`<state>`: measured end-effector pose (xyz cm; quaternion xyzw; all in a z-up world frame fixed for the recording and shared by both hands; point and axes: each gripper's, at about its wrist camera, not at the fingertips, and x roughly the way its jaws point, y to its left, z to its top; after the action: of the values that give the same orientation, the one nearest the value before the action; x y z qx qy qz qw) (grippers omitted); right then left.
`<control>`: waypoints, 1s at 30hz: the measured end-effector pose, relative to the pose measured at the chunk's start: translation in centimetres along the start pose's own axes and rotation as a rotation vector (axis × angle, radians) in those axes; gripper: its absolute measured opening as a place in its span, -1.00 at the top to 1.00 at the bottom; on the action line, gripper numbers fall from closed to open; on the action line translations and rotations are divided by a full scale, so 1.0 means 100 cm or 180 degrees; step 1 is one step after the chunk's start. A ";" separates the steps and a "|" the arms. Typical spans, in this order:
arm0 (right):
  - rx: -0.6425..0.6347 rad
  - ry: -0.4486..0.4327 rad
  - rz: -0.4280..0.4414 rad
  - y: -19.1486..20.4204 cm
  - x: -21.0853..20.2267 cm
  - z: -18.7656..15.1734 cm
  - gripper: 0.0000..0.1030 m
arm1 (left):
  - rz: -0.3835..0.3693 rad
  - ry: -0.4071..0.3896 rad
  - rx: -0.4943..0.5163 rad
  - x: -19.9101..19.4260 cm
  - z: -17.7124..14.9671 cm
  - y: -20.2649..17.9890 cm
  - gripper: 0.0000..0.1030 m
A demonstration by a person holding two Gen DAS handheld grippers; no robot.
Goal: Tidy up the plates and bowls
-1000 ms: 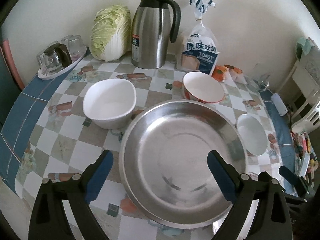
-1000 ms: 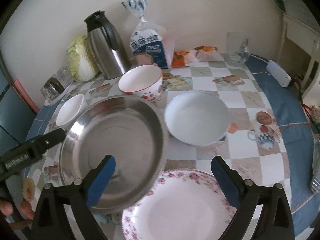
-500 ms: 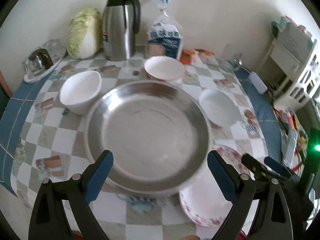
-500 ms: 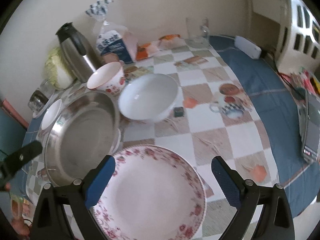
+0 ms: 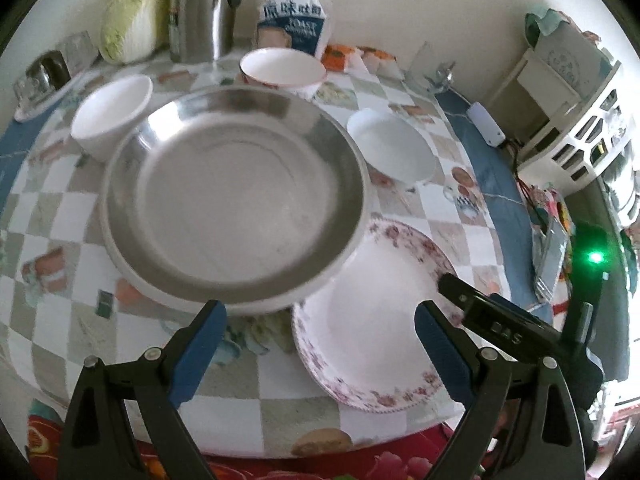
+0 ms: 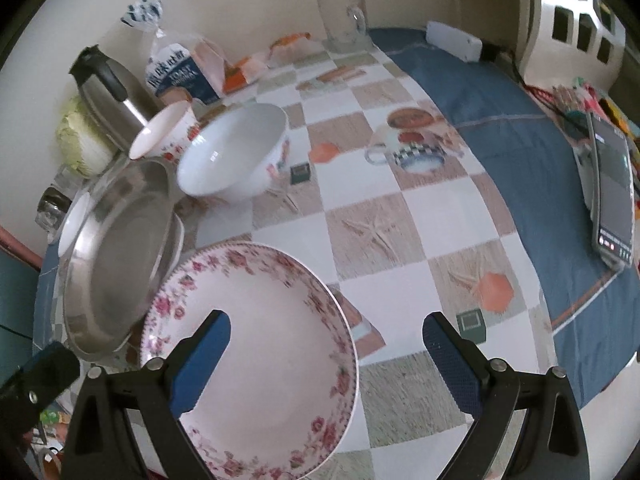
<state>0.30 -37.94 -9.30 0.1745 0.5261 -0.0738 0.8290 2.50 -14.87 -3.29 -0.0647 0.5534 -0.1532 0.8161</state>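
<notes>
A large steel plate (image 5: 236,196) lies mid-table, resting on a white plate whose rim shows beneath it; it also shows in the right wrist view (image 6: 116,252). A floral-rimmed white plate (image 5: 376,312) lies at the front right, also seen in the right wrist view (image 6: 256,356). Three bowls stand behind: a white one at left (image 5: 112,120), a red-rimmed one at the back (image 5: 282,66), a white one at right (image 5: 390,150). My left gripper (image 5: 320,344) is open and empty above the table's front edge. My right gripper (image 6: 326,360) is open and empty over the floral plate.
A steel thermos (image 5: 204,8), a cabbage (image 5: 134,12), a bread bag (image 5: 294,20) and a tray of glasses (image 5: 48,76) line the back wall. A glass mug (image 6: 344,20) and a phone (image 6: 612,192) lie to the right. A white shelf (image 5: 568,104) stands beside the table.
Both grippers have pulled back toward the table's front edge and swung right. The floral plate has come into the left view. No dish has been moved or grasped.
</notes>
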 end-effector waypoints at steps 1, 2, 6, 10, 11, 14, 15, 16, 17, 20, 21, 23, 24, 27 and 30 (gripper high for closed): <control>0.0022 0.0056 -0.0003 -0.002 0.004 -0.001 -0.91 | -0.0009 0.0016 0.0020 0.000 -0.001 -0.001 -0.85; 0.0033 0.0087 -0.0006 -0.003 0.006 -0.002 -0.91 | -0.0019 0.0036 0.0050 0.002 -0.003 -0.003 -0.85; 0.0071 0.0174 0.0014 -0.006 0.013 -0.004 -0.91 | -0.0114 0.0113 0.0009 0.007 -0.009 -0.005 -0.85; 0.0093 0.0256 0.0000 -0.010 0.019 -0.006 -0.91 | -0.0167 0.0193 -0.0056 0.016 -0.015 -0.005 -0.85; 0.0096 0.0277 0.0002 -0.011 0.021 -0.007 -0.90 | -0.0167 0.0185 -0.0048 0.017 -0.016 -0.005 -0.85; 0.0104 0.0326 0.0042 -0.012 0.025 -0.008 -0.85 | -0.0162 0.0114 -0.0036 0.019 -0.017 -0.006 -0.85; 0.0106 0.0331 0.0047 -0.013 0.026 -0.008 -0.84 | -0.0131 0.0115 -0.0024 0.021 -0.017 -0.007 -0.86; 0.0106 0.0333 0.0048 -0.013 0.026 -0.008 -0.82 | -0.0095 0.0133 0.0000 0.024 -0.017 -0.007 -0.86; 0.0108 0.0335 0.0051 -0.014 0.027 -0.009 -0.80 | -0.0078 0.0154 0.0022 0.027 -0.017 -0.008 -0.86; 0.0110 0.0330 0.0064 -0.015 0.028 -0.010 -0.61 | -0.0096 0.0287 0.0085 0.039 -0.019 -0.013 -0.86; 0.0102 0.0321 0.0062 -0.014 0.028 -0.009 -0.58 | -0.0105 0.0357 0.0105 0.044 -0.021 -0.014 -0.86; 0.0113 0.0308 0.0107 -0.018 0.028 -0.009 -0.40 | -0.0085 0.0446 0.0118 0.051 -0.024 -0.015 -0.86; 0.0118 0.0303 0.0120 -0.019 0.029 -0.009 -0.36 | -0.0077 0.0475 0.0112 0.054 -0.024 -0.015 -0.86; 0.0147 0.0297 0.0158 -0.022 0.028 -0.007 -0.10 | -0.0018 0.0535 0.0035 0.060 -0.023 -0.011 -0.86; 0.0229 0.0297 0.0181 -0.031 0.027 -0.005 0.15 | 0.0067 0.0567 -0.0087 0.066 -0.023 -0.003 -0.86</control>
<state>0.14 -40.47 -12.60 0.2223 0.5561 -0.0608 0.7985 2.60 -17.13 -9.87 -0.0561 0.6265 -0.1422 0.7642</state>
